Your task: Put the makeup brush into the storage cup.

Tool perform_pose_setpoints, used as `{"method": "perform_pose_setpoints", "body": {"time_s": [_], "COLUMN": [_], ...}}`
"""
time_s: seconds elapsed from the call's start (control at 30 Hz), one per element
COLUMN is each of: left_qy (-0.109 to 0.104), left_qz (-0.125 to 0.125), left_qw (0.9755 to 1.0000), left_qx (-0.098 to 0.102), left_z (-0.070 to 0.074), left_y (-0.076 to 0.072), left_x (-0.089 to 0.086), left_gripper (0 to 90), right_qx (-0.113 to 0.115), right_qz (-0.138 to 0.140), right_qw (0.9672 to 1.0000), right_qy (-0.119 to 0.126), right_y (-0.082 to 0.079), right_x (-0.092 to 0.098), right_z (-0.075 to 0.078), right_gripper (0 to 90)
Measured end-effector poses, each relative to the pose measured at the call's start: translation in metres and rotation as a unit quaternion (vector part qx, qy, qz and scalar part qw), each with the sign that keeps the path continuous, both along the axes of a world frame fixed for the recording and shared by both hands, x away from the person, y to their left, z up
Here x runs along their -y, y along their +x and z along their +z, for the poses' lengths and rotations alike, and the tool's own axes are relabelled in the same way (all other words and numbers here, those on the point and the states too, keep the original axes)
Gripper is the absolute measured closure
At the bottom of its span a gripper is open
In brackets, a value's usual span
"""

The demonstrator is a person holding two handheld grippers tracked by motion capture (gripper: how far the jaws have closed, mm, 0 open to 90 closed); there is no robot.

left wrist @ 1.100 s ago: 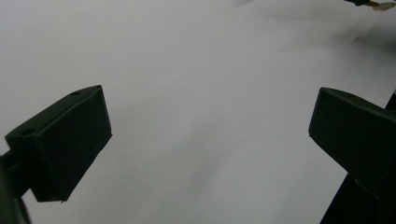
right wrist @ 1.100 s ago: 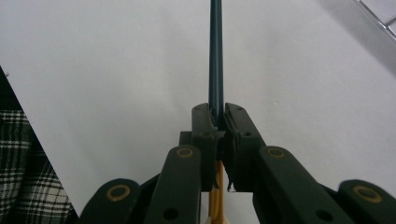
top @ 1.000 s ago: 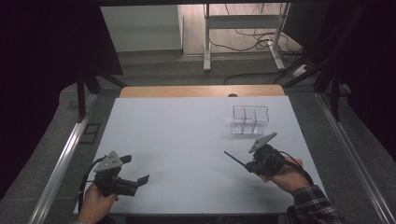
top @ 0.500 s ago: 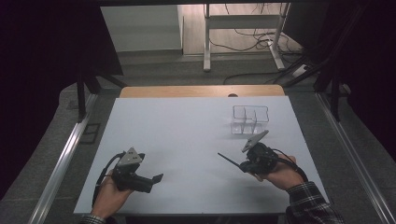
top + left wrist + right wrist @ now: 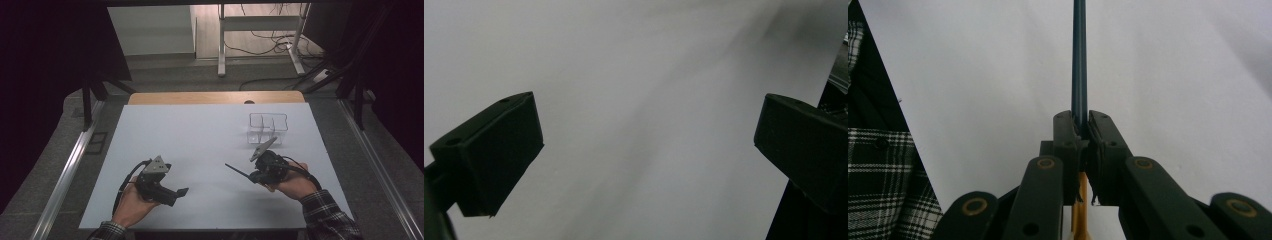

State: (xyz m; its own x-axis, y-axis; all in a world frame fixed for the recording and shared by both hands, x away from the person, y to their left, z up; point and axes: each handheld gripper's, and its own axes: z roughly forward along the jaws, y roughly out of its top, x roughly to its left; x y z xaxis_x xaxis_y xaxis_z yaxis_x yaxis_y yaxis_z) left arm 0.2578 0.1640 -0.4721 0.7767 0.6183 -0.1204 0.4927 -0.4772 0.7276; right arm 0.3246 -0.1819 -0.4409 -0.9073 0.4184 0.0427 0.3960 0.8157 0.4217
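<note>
My right gripper (image 5: pixel 254 176) hovers over the right front of the white table (image 5: pixel 190 135), held in a hand with a plaid sleeve. It is shut on a thin dark rod (image 5: pixel 236 170) that sticks out to the left. In the right gripper view the jaws (image 5: pixel 1080 127) clamp the rod (image 5: pixel 1079 60), whose lower part looks yellow. My left gripper (image 5: pixel 177 192) is at the left front, open, pointing right. In the left gripper view (image 5: pixel 646 145) only bare table lies between its jaws.
A clear plastic box with compartments (image 5: pixel 267 127) stands on the table just beyond my right gripper. Metal rails (image 5: pixel 65 175) run along both sides of the table. A plaid sleeve (image 5: pixel 878 165) fills the left edge of the right gripper view.
The left hand has carried its gripper to the right along the front edge. The right gripper has drifted a little left with the rod still clamped.
</note>
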Motion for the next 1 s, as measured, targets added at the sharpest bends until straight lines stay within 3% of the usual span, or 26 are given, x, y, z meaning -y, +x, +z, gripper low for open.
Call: {"method": "perform_pose_setpoints", "body": {"time_s": [0.6, 1.0], "left_qy": [0.009, 0.04], "left_qz": [-0.054, -0.085], "left_qw": [0.9985, 0.9955], "left_qx": [0.01, 0.014], "left_z": [-0.001, -0.008], "left_y": [0.015, 0.019], "left_x": [0.035, 0.058], "left_gripper": [0.1, 1.8], "right_qx": [-0.02, -0.038], "right_qz": [0.036, 0.063], "right_qw": [0.9991, 0.9972], "right_qy": [-0.012, -0.015], "right_y": [-0.001, -0.006], "right_x": [-0.029, -0.045], "right_z": [-0.002, -0.002], "right_gripper": [83.6, 83.6]}}
